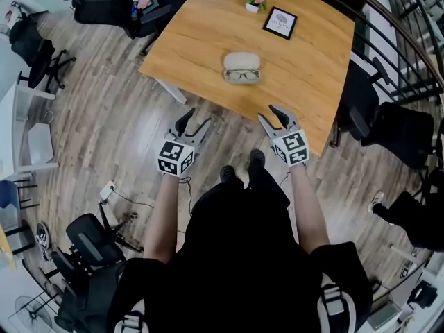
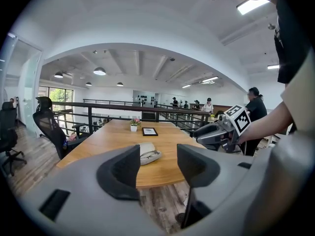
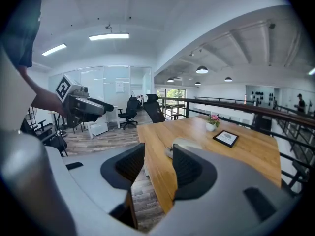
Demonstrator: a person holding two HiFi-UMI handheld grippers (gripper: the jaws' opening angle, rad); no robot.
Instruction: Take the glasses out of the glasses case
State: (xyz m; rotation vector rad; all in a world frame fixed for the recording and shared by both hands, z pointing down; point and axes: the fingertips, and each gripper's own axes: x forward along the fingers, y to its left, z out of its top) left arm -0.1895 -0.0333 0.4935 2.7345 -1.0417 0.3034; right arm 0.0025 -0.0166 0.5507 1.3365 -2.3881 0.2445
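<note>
Zero steps done: glasses (image 1: 242, 74) lie in the open case (image 1: 241, 60) mid-surface (image 1: 201, 44). We have left gripper (image 1: 195, 122) and right gripper (image 1: 269, 114) short of its edge, jaws open, empty; reach, grip and lift-out remain.

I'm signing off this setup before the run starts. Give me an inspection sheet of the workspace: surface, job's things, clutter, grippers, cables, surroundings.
Surface: wooden table, bare apart from three items.
Job's things: white glasses case near the table's middle, open, with the glasses lying in it.
Clutter: flower pot and framed card at the far side, apart from the case.
Grippers: left gripper and right gripper at the near table edge, well short of the case; jaws apart, both empty.
Cables: one cable on the floor at the person's left.
Surroundings: office chairs, railing, plank floor.
</note>
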